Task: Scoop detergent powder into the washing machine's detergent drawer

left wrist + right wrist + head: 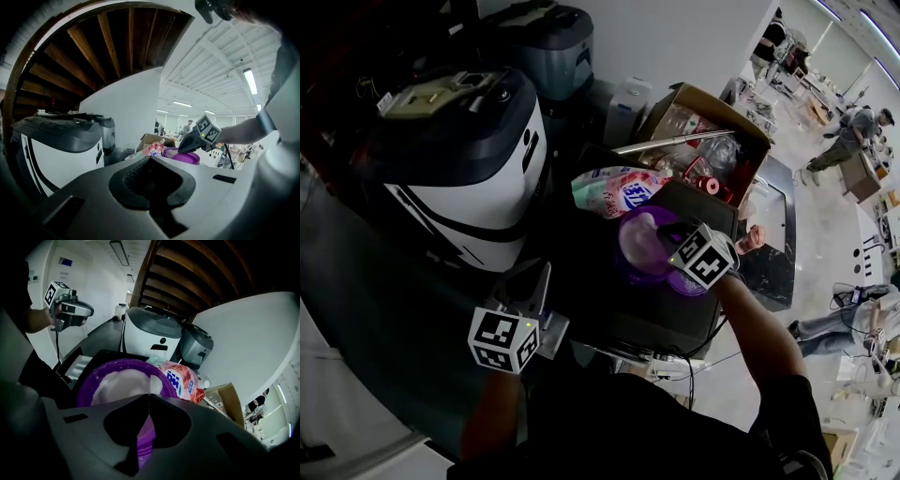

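Purple bowl (652, 248): sits on the dark washing machine top (609, 300); pale detergent powder (117, 385) inside it
Right gripper (149, 398): above the bowl; jaws pressed together on a small pale scoop (154, 384) that reaches over the powder
Left gripper (151, 161): well to the bowl's left, touching nothing; jaws a little apart, nothing between them
Detergent drawer (78, 364): pale, compartmented; open beside the bowl and lower than it
Detergent bag (617, 192): lies just behind the bowl
Cardboard box (712, 127): farther behind the bowl, past the bag
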Demonstrator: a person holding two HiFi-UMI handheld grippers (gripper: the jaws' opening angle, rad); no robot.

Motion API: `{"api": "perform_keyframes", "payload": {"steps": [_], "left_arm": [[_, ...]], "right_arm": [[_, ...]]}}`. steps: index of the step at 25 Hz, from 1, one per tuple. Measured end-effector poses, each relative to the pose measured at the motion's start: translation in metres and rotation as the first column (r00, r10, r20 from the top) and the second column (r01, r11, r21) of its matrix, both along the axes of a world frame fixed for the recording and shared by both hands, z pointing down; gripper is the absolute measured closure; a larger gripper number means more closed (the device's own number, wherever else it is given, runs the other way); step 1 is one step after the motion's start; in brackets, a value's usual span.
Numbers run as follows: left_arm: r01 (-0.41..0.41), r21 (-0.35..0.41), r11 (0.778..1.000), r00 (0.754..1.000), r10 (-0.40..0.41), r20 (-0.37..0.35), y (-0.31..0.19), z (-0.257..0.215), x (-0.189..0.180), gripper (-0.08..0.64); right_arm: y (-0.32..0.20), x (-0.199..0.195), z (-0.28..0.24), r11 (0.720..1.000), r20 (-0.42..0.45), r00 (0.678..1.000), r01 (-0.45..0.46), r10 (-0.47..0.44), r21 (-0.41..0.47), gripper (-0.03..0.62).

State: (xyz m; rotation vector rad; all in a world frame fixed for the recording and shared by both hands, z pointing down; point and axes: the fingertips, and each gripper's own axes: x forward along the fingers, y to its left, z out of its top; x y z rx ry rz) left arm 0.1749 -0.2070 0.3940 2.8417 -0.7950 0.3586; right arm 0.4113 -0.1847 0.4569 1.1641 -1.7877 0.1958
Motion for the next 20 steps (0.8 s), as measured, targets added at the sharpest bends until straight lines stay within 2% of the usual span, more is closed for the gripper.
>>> {"api": "perform_keyframes", "payload": {"steps": [13,16,20], "left_arm": [[-0.001,-0.006,1.000,1.000,0.001,-0.001,0.003,0.004,0.005,0.554],[-0.003,-0.008,1.000,1.000,0.003,-0.002,0.004,0.005,0.006,0.554],[-0.003,-0.008,1.000,1.000,0.003,0.000,0.005,0.004,0.008,0.554]], "right_arm": [[0.000,-0.010,0.010,0.995,-0.013,0.998,0.053,-0.055,-0.089,0.572],[0.002,-0.014,0.012,0.992,0.037,0.998,0.055,-0.052,-0.116,0.572],[0.005,-0.019,0.012,0.989,0.148,0.989,0.045,-0.024,-0.142,0.572]]}}
